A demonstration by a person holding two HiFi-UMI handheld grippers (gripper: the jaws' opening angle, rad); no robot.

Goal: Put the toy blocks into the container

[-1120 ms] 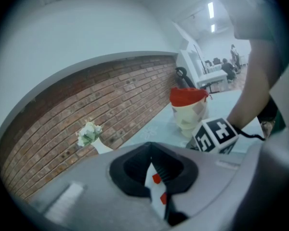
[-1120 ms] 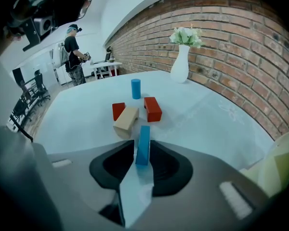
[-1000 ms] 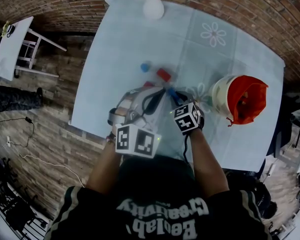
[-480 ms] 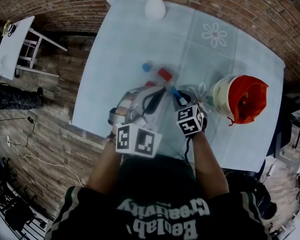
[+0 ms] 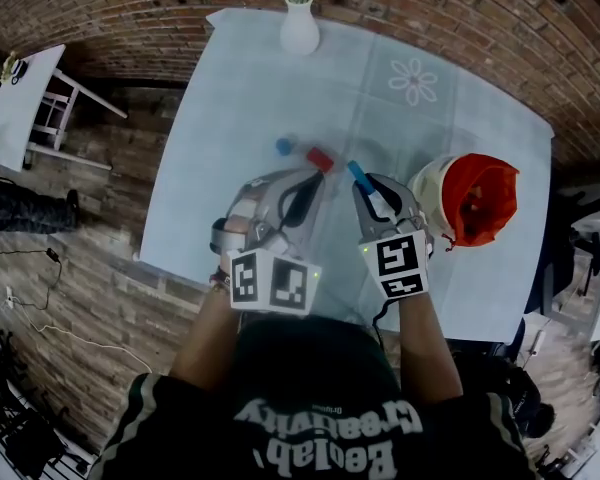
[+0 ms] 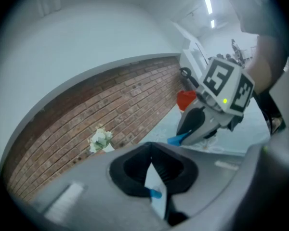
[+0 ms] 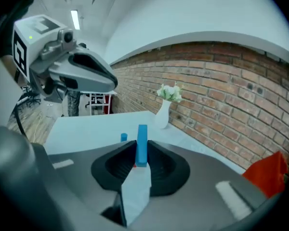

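Left claw (image 5: 316,178) pinched shut, empty; right claw (image 5: 368,186) clamps a slim blue block (image 5: 356,174) over the pale-blue counter (image 5: 240,98). Beyond lie a red block (image 5: 321,158) and a blue cylinder (image 5: 284,146); orange-lined white container (image 5: 470,198) right, brick wall (image 5: 130,8) behind

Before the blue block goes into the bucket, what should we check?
1. Right gripper clamps the blue block: ok.
2. Block is clear of the table: ok.
3. Bucket opening is uncovered: ok.
4. Block is above the bucket: not ok, it hangs beside it.
5. Left gripper is away from the bucket side: ok.
6. All blocks collected: not ok, a red block and a small blue piece lie on the table.
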